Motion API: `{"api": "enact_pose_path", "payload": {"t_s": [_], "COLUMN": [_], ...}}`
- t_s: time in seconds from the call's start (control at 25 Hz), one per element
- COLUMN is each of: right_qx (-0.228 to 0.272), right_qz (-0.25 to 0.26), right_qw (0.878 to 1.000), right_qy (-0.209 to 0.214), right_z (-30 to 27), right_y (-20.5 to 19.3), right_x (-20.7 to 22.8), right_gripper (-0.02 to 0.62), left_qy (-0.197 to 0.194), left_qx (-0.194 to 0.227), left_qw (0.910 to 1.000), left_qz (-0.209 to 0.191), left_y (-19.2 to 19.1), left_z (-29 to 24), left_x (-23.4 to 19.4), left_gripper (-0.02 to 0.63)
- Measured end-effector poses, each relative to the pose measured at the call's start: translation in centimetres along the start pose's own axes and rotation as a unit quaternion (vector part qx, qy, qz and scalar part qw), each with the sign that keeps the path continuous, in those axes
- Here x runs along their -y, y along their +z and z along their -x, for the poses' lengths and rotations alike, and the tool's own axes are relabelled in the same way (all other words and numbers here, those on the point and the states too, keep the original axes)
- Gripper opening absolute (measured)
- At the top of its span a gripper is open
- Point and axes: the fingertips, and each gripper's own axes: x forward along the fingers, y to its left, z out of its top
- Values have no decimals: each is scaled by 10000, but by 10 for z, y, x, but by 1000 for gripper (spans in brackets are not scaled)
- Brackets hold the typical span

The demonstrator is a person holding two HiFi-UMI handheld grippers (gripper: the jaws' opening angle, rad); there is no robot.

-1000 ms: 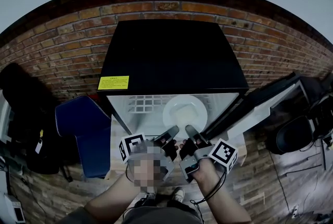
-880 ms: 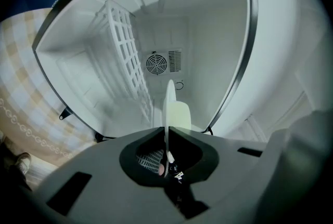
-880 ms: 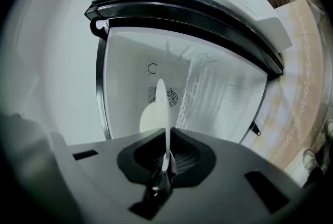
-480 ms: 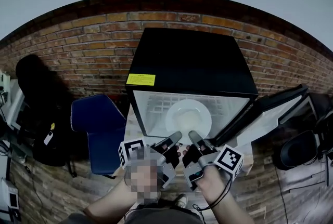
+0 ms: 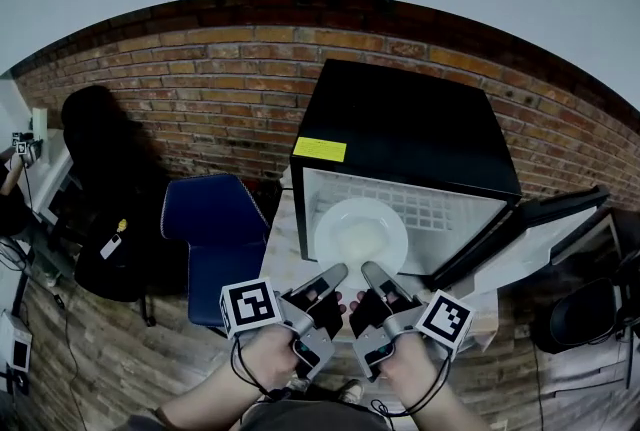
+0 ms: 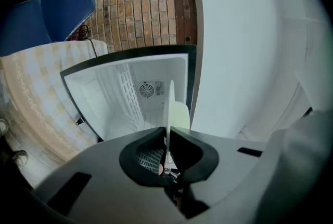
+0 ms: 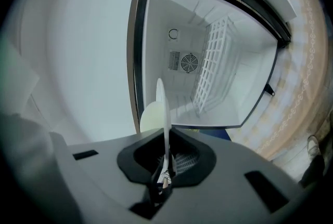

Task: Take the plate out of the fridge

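A person stands facing a small black fridge (image 5: 400, 134) set against a brick wall (image 5: 200, 89), its door (image 5: 530, 234) swung wide to the right. The white plate (image 5: 360, 237) is held level in the air at the fridge's open front, at the near edge of the white interior.

Both tools carry it by its near rim. The left tool (image 5: 335, 271) is clamped narrow on the rim's left part, and the right tool (image 5: 370, 269) is clamped just as narrow on the rim just beside it. In each gripper view the plate stands edge-on, a thin white line pinched between the dark pads, with the fridge's inside beyond it.

A white wire shelf (image 5: 440, 209) runs across the interior and a round fan vent (image 7: 189, 63) sits in the back wall. A yellow label (image 5: 320, 149) is stuck on the fridge's top near its front left corner. A blue chair (image 5: 215, 229) stands left of the fridge, close to the wall.
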Motion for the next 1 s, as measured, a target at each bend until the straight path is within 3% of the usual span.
{"api": "enact_pose_path", "payload": {"t_s": [1.0], "right_qx": [-1534], "right_qz": [-11], "right_qw": [9882], "right_qy": [21], "right_z": [-41], "right_y": [-131], "right_x": [3], "right_gripper": [38], "left_qy": [356], "left_qx": [1243], "left_qw": [9916], "left_qz": [-11], "left_y": [40], "left_z": [131], "left_x": [-26], "left_gripper": [34]}}
